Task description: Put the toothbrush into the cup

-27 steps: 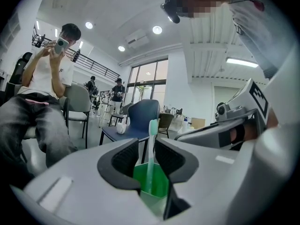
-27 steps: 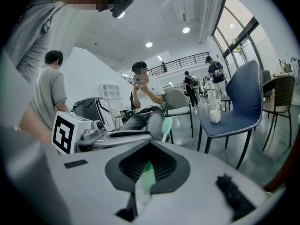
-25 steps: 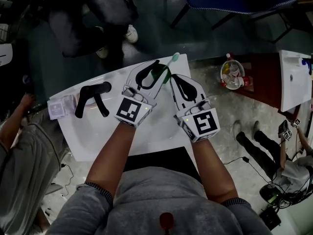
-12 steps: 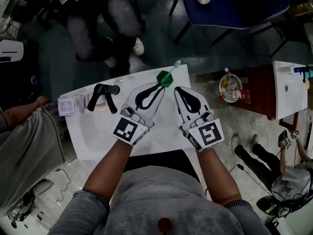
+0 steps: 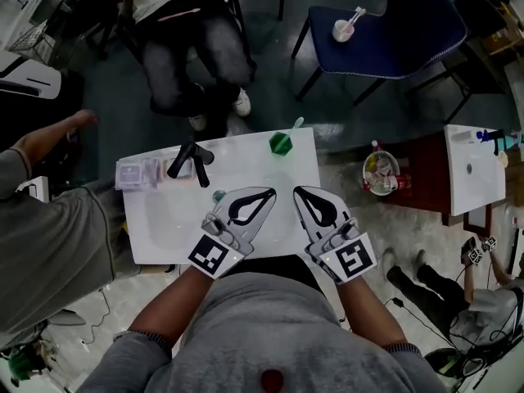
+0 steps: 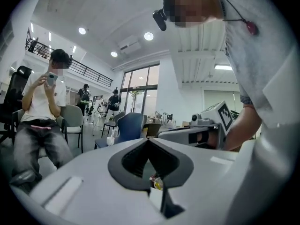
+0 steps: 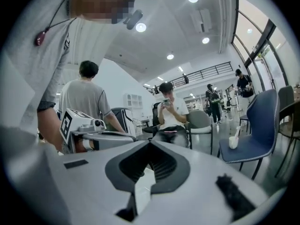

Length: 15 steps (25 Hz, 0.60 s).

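A green cup point(image 5: 280, 143) stands near the far edge of the white basin top point(image 5: 164, 236), with a pale toothbrush point(image 5: 295, 125) sticking out of it. Both grippers are well back from the cup, at the near edge. The left gripper point(image 5: 273, 191) has just been closing, and its jaws now meet with nothing between them. The right gripper point(image 5: 296, 191) is shut and empty beside it. In the left gripper view the jaws' tips point(image 6: 149, 139) touch, and the right gripper's body point(image 6: 206, 128) shows alongside. In the right gripper view the shut tips point(image 7: 150, 142) point at the room.
A black faucet point(image 5: 192, 160) and a small packet point(image 5: 135, 172) sit at the basin's far left, with a small teal thing point(image 5: 219, 195) near the left gripper. A blue chair point(image 5: 393, 23) bears a white cup point(image 5: 344, 29). People sit behind and to the left.
Both grippers have drawn back from the green cup toward the person and risen. The left jaws, which stood open around the cup, have closed empty. The cup stays on the basin top.
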Available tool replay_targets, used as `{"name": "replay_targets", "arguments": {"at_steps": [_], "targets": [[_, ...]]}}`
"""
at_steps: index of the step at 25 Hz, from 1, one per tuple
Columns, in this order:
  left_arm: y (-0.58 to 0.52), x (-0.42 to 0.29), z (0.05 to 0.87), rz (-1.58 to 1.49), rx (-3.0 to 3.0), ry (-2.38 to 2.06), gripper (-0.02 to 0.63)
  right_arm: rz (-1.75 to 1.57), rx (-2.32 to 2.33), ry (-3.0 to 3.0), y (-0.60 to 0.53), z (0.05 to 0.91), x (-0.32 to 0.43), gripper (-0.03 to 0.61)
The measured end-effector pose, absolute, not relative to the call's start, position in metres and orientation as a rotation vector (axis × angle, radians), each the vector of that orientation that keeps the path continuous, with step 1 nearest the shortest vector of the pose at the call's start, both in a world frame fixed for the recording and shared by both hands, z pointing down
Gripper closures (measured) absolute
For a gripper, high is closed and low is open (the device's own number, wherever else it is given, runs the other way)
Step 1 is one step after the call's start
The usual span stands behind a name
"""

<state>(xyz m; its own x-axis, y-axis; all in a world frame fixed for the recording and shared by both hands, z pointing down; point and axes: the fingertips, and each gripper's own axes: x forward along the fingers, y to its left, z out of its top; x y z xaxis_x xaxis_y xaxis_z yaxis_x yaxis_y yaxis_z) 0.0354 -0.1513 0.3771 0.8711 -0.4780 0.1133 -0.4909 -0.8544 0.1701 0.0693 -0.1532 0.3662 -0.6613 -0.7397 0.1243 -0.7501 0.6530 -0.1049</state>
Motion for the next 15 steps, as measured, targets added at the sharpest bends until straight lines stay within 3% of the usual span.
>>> {"name": "replay_targets", "arguments": {"at_steps": [15], "targets": [[-0.131,0.031,0.34,0.099,2.912,-0.74,0.609,0.12,1.157,-2.837,-0.124,0.326,0.059,0.569]]}}
